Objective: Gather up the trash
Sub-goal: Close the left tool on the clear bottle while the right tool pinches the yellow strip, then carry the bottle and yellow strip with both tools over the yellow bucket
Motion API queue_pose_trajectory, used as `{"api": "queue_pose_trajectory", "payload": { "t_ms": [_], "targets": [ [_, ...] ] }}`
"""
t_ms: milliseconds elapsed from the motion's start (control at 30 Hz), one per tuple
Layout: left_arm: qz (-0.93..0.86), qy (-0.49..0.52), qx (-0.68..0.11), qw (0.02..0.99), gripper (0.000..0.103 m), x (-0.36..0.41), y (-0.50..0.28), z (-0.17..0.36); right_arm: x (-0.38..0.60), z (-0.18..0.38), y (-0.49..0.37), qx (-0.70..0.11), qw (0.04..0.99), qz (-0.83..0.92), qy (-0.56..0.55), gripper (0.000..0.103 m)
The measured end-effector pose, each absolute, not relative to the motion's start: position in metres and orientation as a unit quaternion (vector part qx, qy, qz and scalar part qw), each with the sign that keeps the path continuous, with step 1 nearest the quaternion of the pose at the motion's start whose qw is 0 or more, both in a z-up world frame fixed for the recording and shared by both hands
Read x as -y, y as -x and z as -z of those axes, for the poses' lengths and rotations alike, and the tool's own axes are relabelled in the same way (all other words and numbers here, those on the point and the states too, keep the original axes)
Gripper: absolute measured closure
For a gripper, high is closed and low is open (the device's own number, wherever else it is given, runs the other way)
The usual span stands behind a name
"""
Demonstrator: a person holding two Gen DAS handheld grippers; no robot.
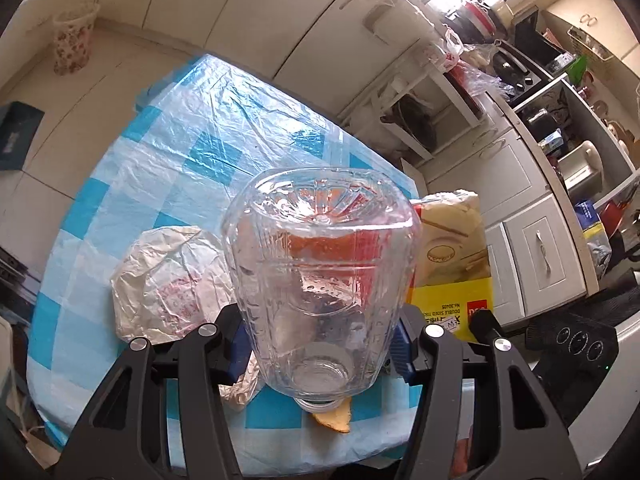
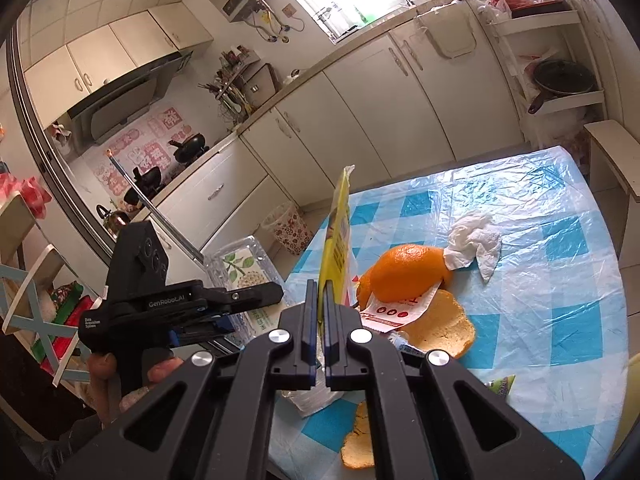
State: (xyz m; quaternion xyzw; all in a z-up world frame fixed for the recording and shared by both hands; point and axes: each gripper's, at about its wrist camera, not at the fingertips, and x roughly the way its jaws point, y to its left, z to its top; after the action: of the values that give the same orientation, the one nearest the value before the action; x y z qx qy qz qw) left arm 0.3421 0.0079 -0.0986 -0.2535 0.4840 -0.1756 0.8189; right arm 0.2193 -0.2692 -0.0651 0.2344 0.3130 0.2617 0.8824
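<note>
My left gripper [image 1: 320,332] is shut on a clear plastic bottle [image 1: 320,272], held bottom-forward above the blue-checked table [image 1: 168,184]. The bottle also shows in the right wrist view [image 2: 240,264], in the left gripper [image 2: 244,300]. My right gripper [image 2: 320,304] is shut on a flat yellow package [image 2: 338,232], held edge-up; it shows in the left wrist view [image 1: 452,264] too. On the table lie orange peels [image 2: 408,276], a crumpled white tissue [image 2: 476,244], a red-printed receipt [image 2: 396,314] and a crumpled paper wrapper [image 1: 168,284].
A floral waste bin [image 2: 290,228] stands on the floor beyond the table's far edge; it also shows in the left wrist view [image 1: 74,38]. White kitchen cabinets [image 2: 360,100] line the wall behind. Shelves with pots [image 1: 560,128] stand to the right.
</note>
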Motion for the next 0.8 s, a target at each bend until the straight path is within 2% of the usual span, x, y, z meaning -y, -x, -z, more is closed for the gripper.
{"api": "queue_pose_trajectory", "payload": {
  "t_ms": [300, 467, 500, 533, 600, 800],
  "targets": [
    [0.217, 0.248, -0.447, 0.832, 0.05, -0.003, -0.326, 0.075, 0.318, 0.041, -0.204, -0.262, 0.899, -0.234, -0.26, 0.1],
    [0.21, 0.242, -0.449, 0.834, 0.05, 0.0, -0.323, 0.073, 0.331, 0.051, -0.206, -0.3, 0.889, -0.236, -0.253, 0.1],
    [0.207, 0.242, -0.452, 0.833, 0.05, 0.001, -0.323, 0.075, 0.328, 0.054, -0.207, -0.315, 0.886, -0.237, -0.245, 0.092],
    [0.206, 0.243, -0.453, 0.833, 0.05, 0.001, -0.323, 0.075, 0.325, 0.058, -0.209, -0.331, 0.882, -0.238, -0.236, 0.065],
    [0.203, 0.242, -0.453, 0.834, 0.05, 0.0, -0.322, 0.076, 0.316, 0.062, -0.211, -0.344, 0.886, -0.225, -0.214, 0.039],
    [0.2, 0.234, -0.452, 0.837, 0.05, 0.0, -0.321, 0.075, 0.291, 0.094, -0.239, -0.393, 0.877, -0.21, -0.181, 0.039]
  ]
}}
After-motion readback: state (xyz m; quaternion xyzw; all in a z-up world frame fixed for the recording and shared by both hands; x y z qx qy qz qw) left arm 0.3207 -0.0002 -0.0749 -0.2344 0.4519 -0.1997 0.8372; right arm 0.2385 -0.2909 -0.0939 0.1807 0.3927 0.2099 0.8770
